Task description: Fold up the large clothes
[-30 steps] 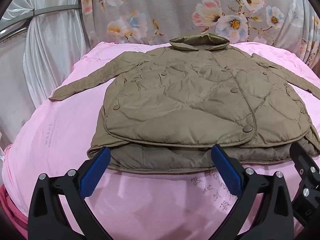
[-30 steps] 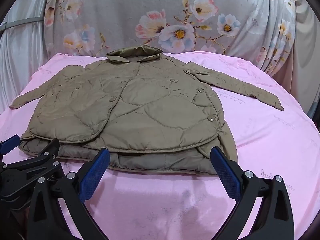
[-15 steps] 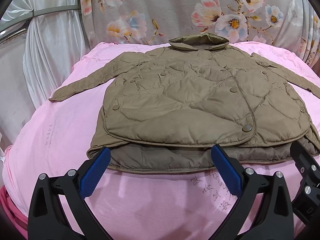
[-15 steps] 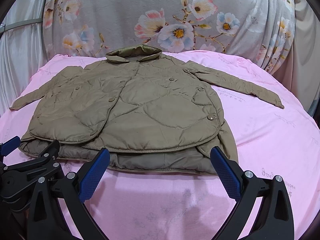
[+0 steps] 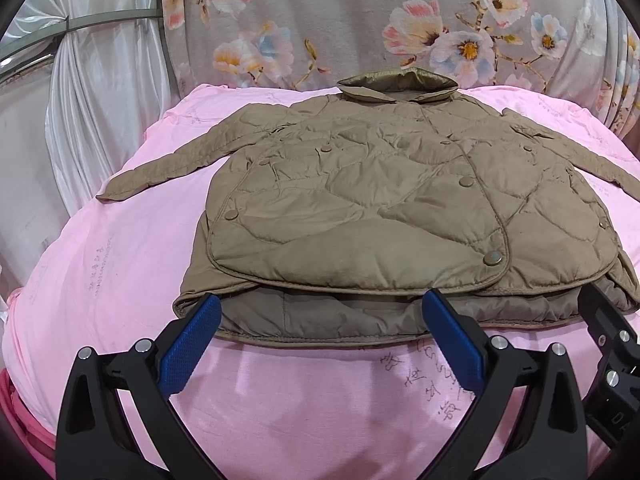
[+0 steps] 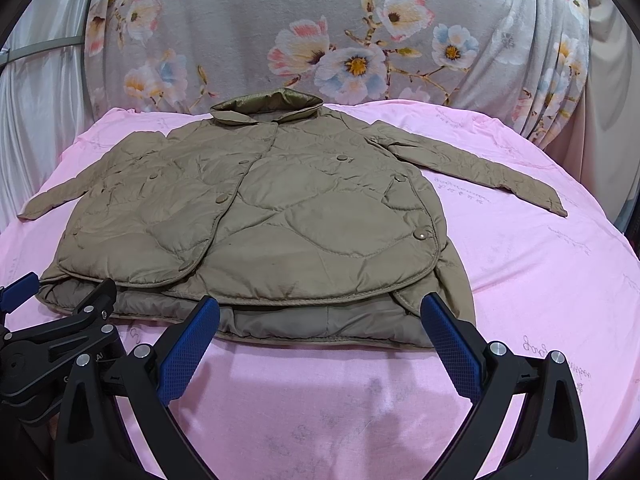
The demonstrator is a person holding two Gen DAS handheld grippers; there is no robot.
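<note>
In the left wrist view the quilted jacket [image 5: 360,208] lies flat, front up, on the pink sheet [image 5: 100,280], its left sleeve [image 5: 172,164] stretched out in full while the other sleeve runs off the right edge, and faint writing on the sheet near the hem is too blurred to read. The left gripper [image 5: 320,340] hovers just short of the hem with its jaws wide apart and empty, as does the right gripper [image 6: 320,340], behind them a white curtain [image 5: 92,120] and floral cloth [image 6: 340,32].
</note>
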